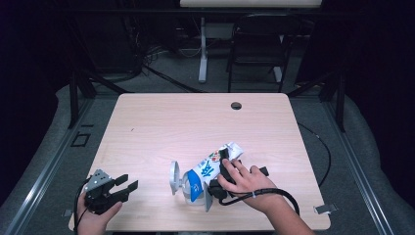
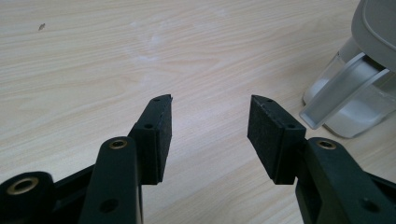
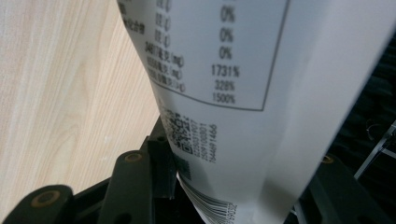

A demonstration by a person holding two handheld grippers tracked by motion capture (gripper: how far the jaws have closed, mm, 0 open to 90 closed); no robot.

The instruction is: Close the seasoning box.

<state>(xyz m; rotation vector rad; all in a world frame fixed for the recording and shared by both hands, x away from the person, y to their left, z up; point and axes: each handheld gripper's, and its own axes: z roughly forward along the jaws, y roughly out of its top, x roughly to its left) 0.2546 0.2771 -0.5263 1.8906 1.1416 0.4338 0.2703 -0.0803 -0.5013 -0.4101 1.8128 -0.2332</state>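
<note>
The white bag lies tilted over the clear jar near the front middle of the counter, its lower end at the jar's mouth. My right gripper has its fingers clamped around the bag's upper part. My left gripper rests at the front left corner, fingers spread wide with nothing between them.

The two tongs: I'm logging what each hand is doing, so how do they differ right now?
The left tongs stand open over bare table with nothing between the pads; the right tongs are closed on a white bag. The left tongs sit apart from the clear container; the right tongs tilt the bag's mouth over it. Both have black jaws and are hand-held.
</note>
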